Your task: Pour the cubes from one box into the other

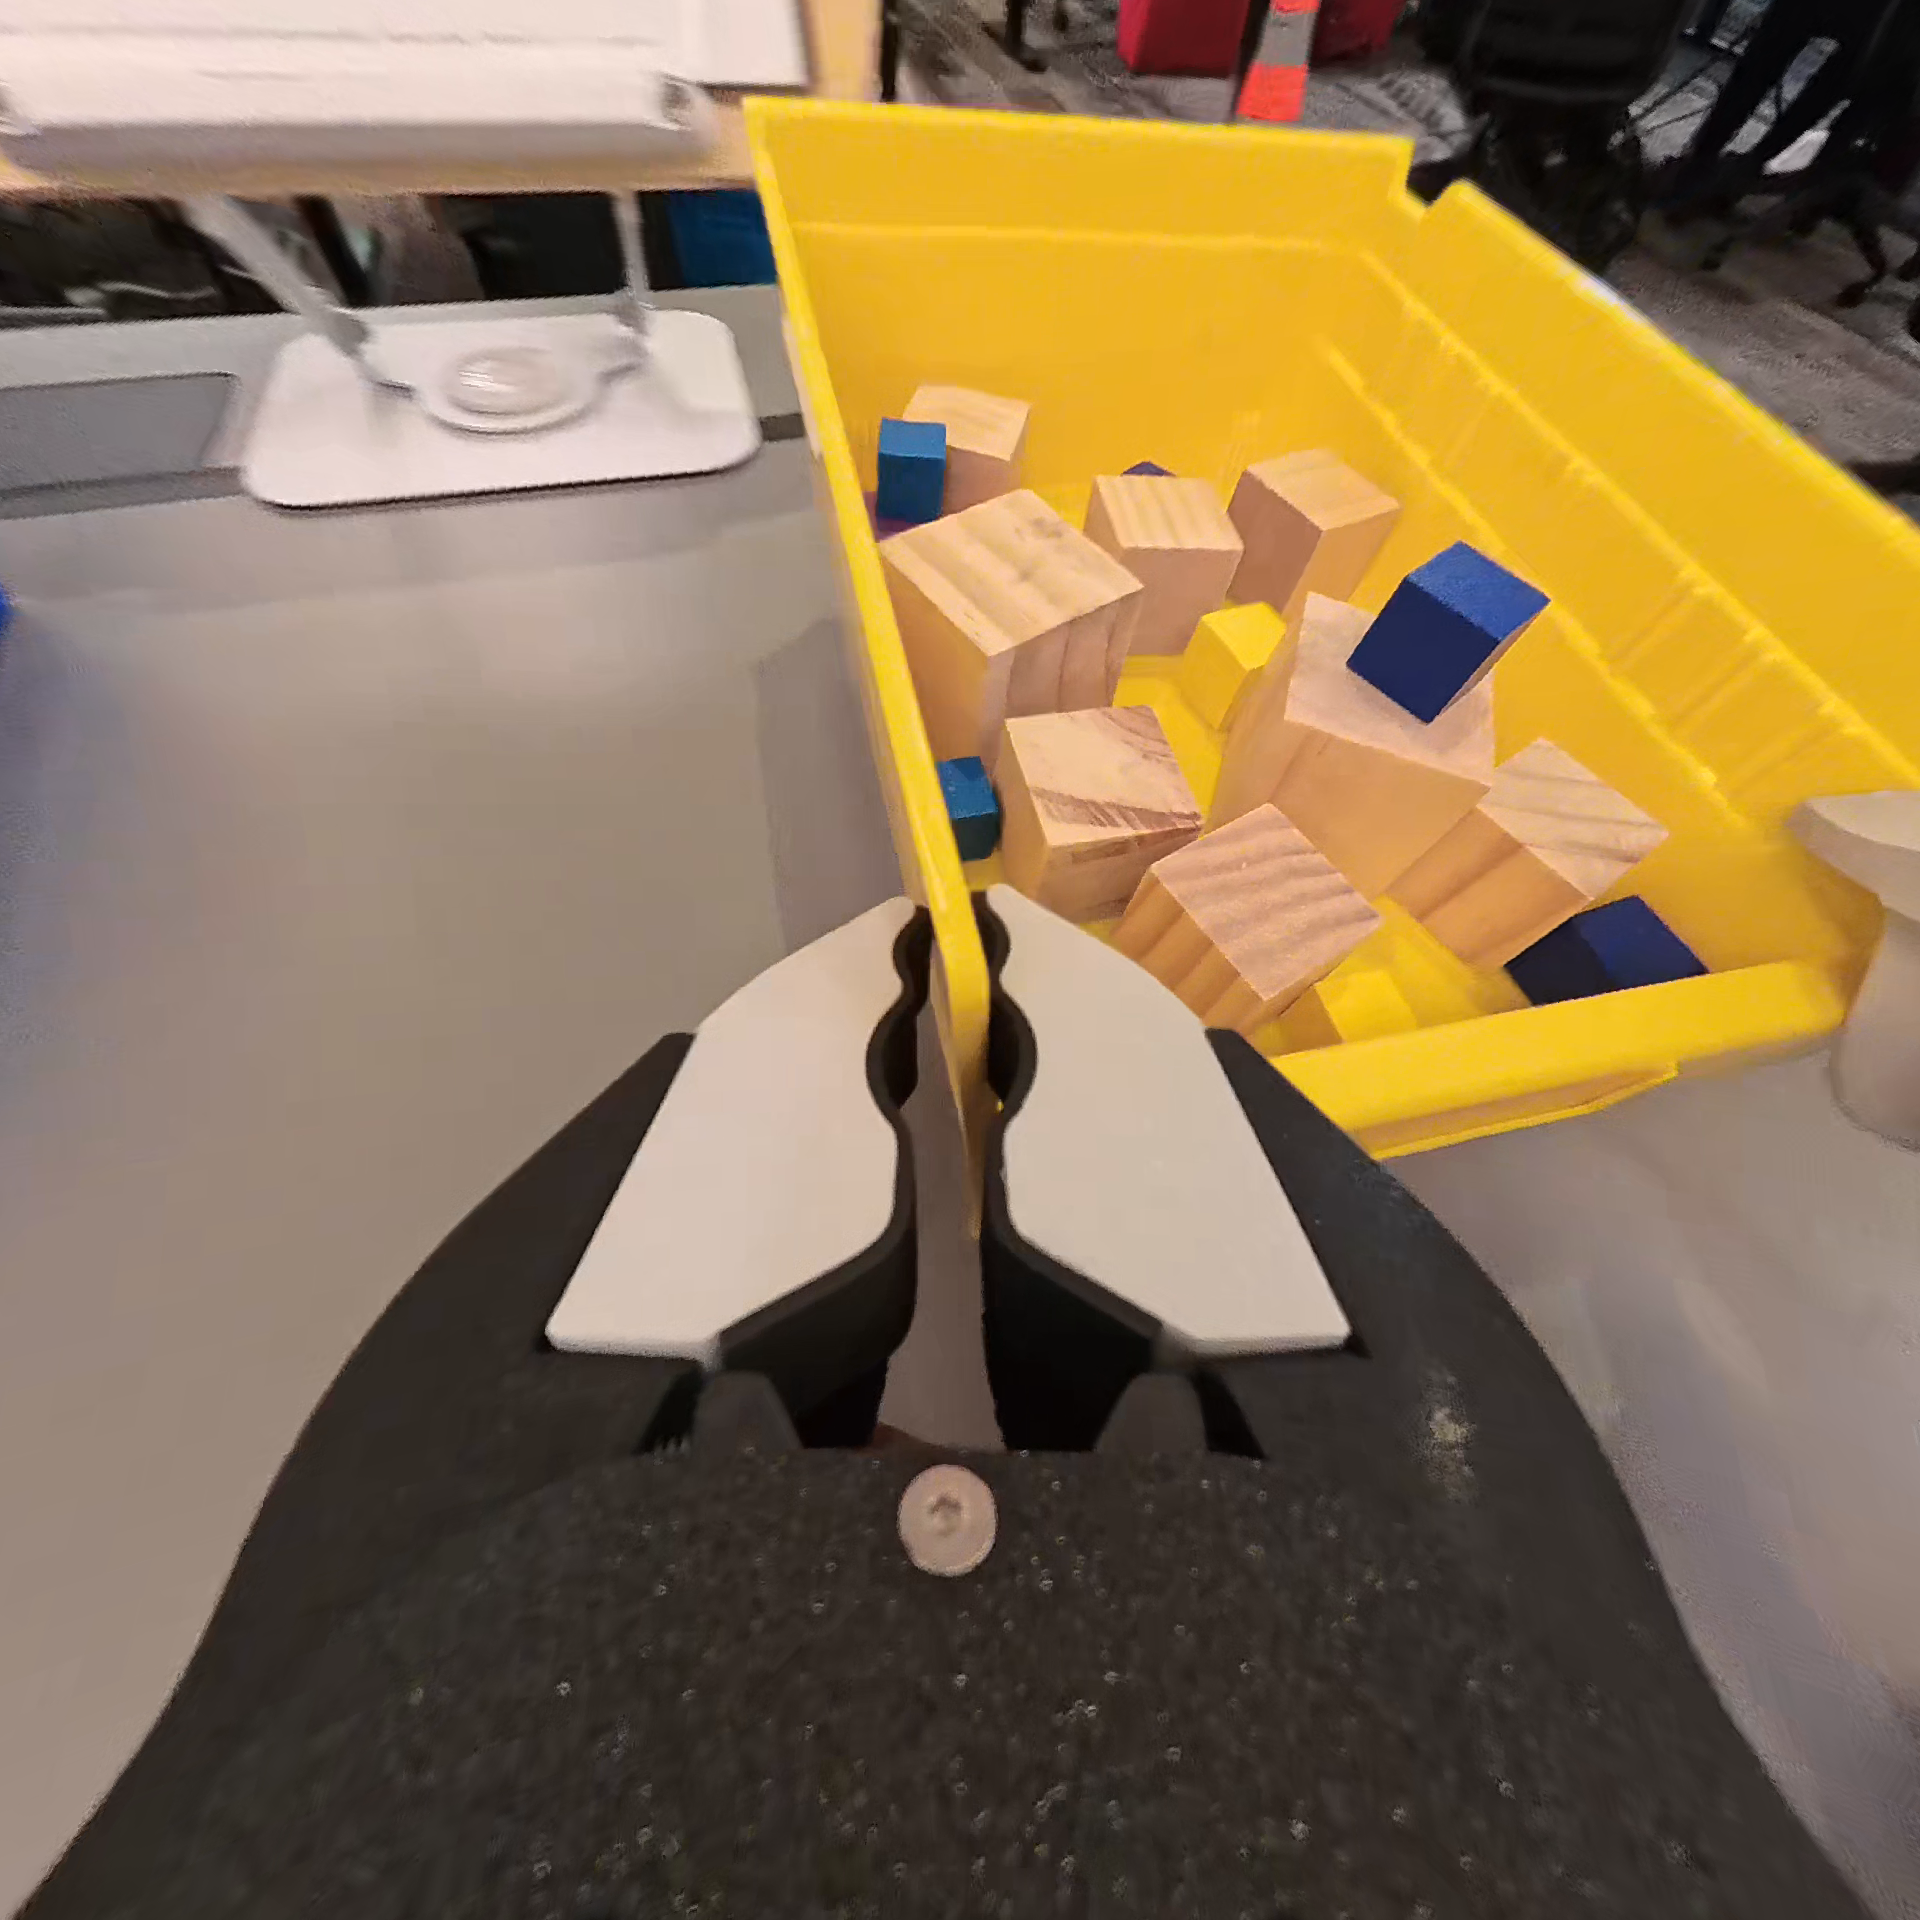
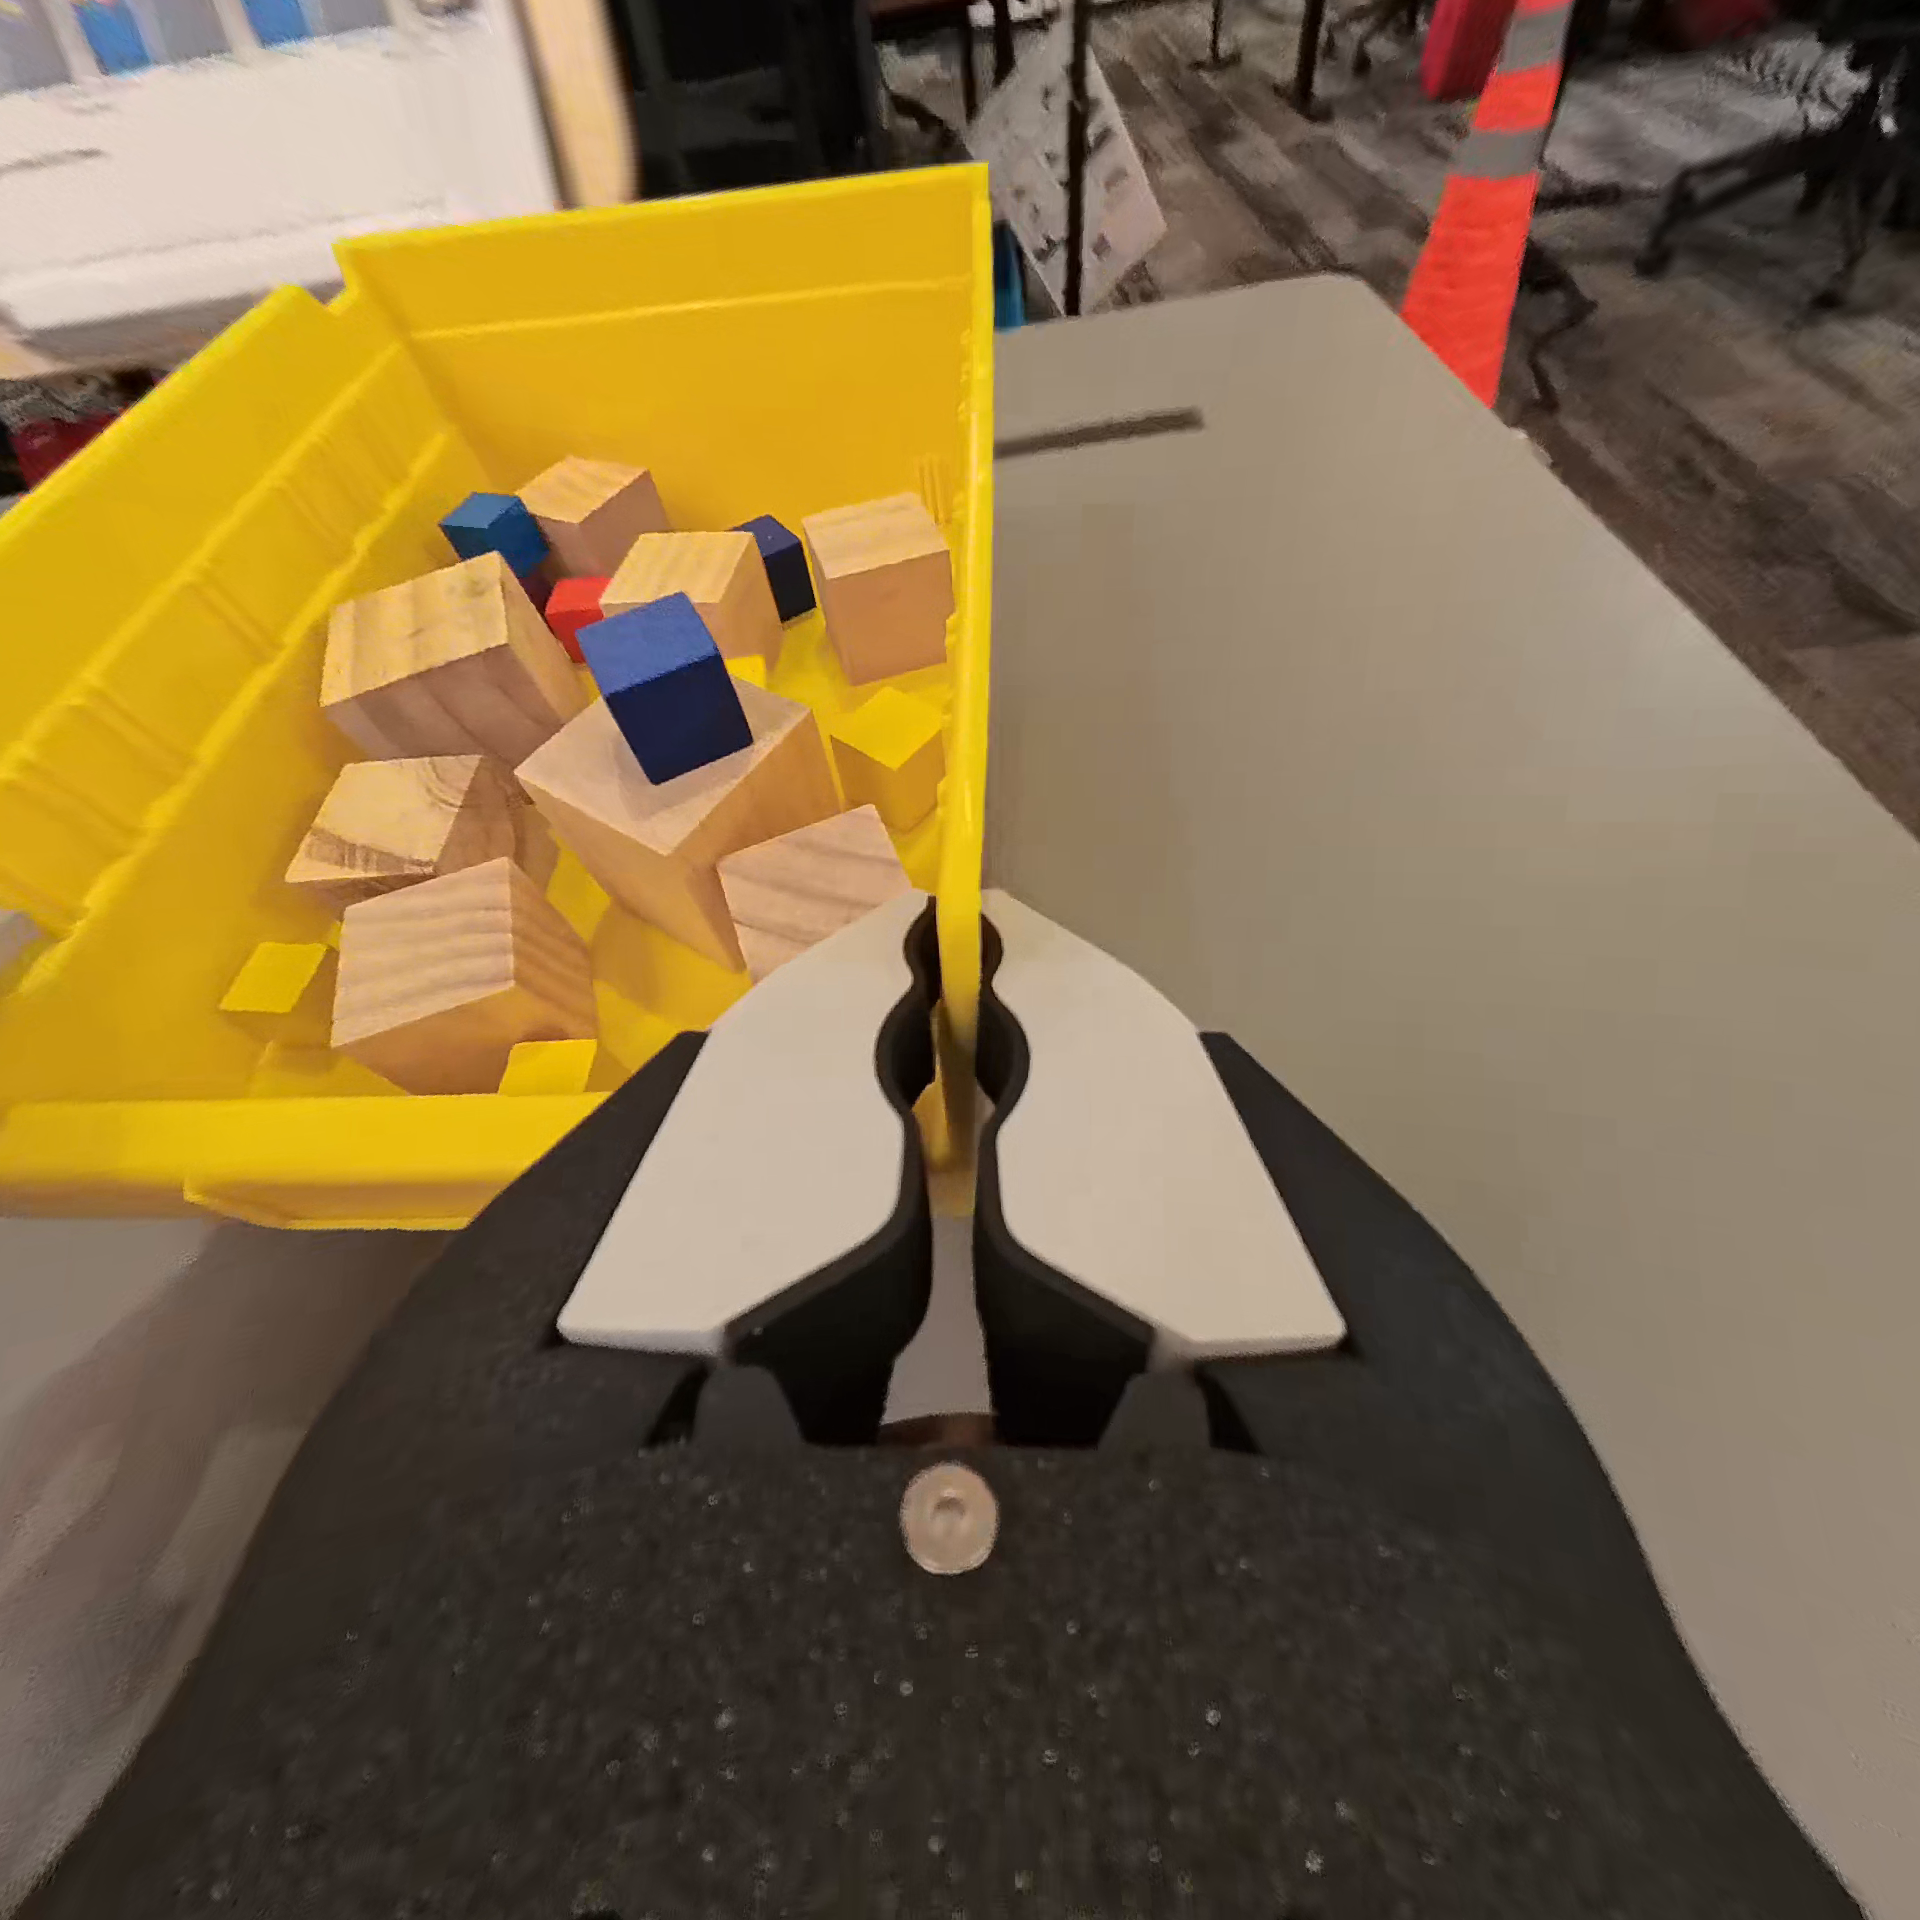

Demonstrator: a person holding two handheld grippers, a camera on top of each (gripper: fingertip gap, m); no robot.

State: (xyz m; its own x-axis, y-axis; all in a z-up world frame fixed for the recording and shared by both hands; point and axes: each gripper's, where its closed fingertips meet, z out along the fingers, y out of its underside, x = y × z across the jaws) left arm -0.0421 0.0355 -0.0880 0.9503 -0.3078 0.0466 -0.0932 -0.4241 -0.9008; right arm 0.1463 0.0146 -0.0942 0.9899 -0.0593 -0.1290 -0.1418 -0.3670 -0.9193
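Observation:
A yellow plastic box holds several plain wooden cubes and small blue, yellow and red ones. My left gripper is shut on the box's left side wall, one pad on each face of it. My right gripper is shut on the box's right side wall in the same way. The box is tilted, its front lip lifted off the grey table. The right gripper's pale finger shows at the right edge of the left wrist view. The other box is not in view.
A white stand with a flat base sits on the table beyond the left gripper. An orange cone and chairs stand on the floor past the table's far edge.

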